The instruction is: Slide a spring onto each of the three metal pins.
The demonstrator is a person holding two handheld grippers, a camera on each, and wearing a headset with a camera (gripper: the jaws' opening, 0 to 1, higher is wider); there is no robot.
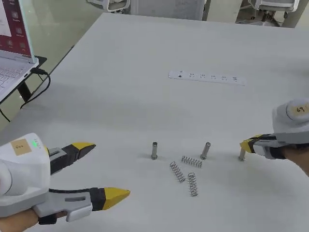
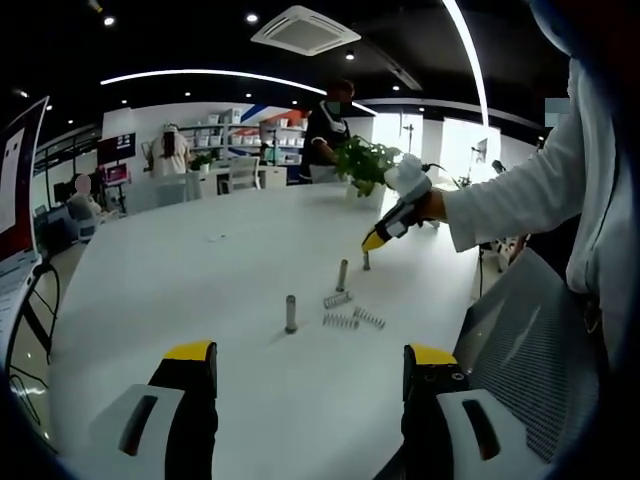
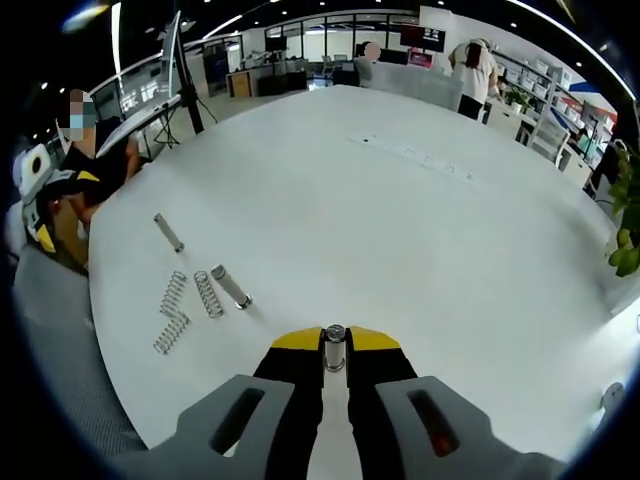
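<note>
The left gripper (image 1: 108,169) is at the lower left of the head view, with its jaws wide apart. The right gripper (image 1: 247,144), at the right edge, has its jaws closed on a metal pin (image 3: 334,352).

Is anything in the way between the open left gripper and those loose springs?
Nothing visible does. Only bare table lies between the left gripper and the three springs; the nearest pin stands slightly to one side.

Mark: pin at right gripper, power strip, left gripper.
right pin (image 3: 334,348): right gripper view, its upper end between the jaws.
power strip (image 1: 206,77): head view, middle of its top face.
left gripper (image 1: 111,168): head view, midway between jaw tips.
</note>
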